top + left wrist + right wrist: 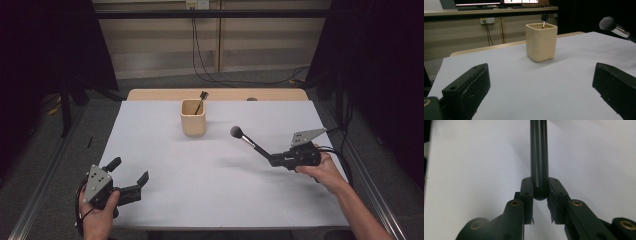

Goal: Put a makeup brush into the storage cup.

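My right gripper (274,159) is shut on the black handle of a makeup brush (248,140), held above the white mat at the right. Its dark bristle head points up and left toward a beige square cup (193,117). In the right gripper view the brush handle (539,155) sits clamped between the two pads, end on. The brush head (608,23) also shows at the upper right of the left gripper view. The cup (541,41) holds another small dark-tipped brush (201,101). My left gripper (131,171) rests at the mat's near left corner, open, with nothing between its fingers.
A white mat (165,165) covers the wooden table (150,94), whose far edge shows behind the cup. Cables (210,75) run across the floor beyond the table. Dark curtains stand at both sides.
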`<state>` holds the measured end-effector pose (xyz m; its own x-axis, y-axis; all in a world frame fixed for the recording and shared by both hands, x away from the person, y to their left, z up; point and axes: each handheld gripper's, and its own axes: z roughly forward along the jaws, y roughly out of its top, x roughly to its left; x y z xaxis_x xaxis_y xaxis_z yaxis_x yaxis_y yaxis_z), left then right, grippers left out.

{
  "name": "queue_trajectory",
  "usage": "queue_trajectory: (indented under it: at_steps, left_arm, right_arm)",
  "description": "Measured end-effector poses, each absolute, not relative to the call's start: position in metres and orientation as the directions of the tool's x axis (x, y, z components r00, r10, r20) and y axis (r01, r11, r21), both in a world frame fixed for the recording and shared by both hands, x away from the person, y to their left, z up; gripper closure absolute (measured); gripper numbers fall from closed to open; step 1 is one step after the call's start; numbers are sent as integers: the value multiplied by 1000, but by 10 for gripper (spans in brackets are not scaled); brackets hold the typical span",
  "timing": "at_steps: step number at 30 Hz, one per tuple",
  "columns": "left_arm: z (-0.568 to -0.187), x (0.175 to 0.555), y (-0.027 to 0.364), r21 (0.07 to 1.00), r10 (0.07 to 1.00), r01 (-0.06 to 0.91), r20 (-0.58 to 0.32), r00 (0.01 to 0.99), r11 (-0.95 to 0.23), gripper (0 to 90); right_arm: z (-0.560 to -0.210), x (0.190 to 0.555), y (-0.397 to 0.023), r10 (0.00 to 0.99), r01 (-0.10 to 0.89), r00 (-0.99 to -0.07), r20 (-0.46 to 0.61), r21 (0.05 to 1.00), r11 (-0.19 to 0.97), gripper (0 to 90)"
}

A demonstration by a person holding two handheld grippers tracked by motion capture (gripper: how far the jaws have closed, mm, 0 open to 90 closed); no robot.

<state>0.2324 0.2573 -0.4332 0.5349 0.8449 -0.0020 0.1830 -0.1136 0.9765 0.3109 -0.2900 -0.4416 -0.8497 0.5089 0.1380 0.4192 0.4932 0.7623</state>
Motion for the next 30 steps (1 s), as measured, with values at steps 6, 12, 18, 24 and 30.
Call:
queue_trajectory:
  at_steps: [6,12,18,24,30]
  left_arm:
    - [-431,233,248,976,833,184,-6,554,-115,16]
    - [-428,236,231,974,808,170,19,589,-147,15]
    - [-422,240,212,976,779,154,26,626,-156,14]
    - [-417,247,189,977,744,147,16,668,-153,15]
    - [-415,256,165,978,703,169,-34,710,-123,15]
  right_arm:
    - [-444,304,-282,492,399,-860,135,779,483,766]
    - [-442,299,-281,497,382,-857,140,820,426,766]
    - [-438,295,-276,508,373,-849,146,847,380,766]
    - [-434,291,-275,499,361,-852,160,869,338,766]
    - [-431,288,-272,490,348,-856,167,886,307,766]
